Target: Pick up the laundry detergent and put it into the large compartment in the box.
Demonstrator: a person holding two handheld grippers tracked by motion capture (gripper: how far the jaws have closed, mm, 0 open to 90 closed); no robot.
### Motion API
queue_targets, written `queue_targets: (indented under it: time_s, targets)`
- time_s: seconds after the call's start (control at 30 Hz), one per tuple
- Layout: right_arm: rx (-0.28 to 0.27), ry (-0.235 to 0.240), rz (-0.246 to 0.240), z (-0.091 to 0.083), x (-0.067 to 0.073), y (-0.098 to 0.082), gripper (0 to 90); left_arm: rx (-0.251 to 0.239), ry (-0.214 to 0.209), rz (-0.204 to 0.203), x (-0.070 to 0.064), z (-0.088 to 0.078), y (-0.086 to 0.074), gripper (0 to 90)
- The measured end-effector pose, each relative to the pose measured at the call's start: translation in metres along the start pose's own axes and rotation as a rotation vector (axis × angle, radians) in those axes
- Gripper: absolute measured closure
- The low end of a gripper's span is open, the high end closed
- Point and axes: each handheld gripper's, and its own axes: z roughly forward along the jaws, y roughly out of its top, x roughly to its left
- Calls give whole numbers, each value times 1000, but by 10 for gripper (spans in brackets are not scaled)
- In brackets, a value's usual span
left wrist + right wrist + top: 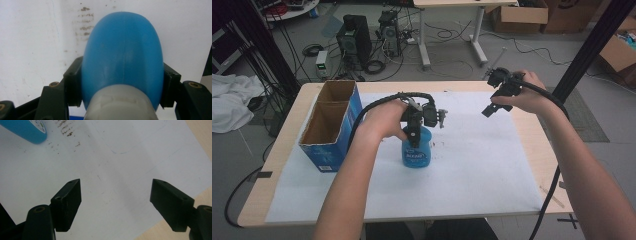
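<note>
One smooth rounded blue plastic bottle, white cap

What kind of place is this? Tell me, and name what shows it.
Probably a lab or workshop for recording handling tasks: computer towers with loose cables on the floor, cardboard boxes stacked behind, and a paper-covered table.

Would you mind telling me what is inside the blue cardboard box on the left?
The box stands open-topped with two compartments. In the high view only bare brown inner walls show, with nothing sticking up. Its near walls hide the bottoms, so whether something lies low inside cannot be told.
</note>
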Motion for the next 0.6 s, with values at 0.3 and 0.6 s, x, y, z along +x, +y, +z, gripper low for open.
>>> queue_targets:
  time_s: [0.3, 0.6]
  targets:
    - [1, 1, 2, 0, 1, 0, 258, 0, 4, -2, 0, 0, 0, 380]
    - [2, 0, 0, -1, 1, -1, 262, 6, 16, -13, -1, -1, 0, 381]
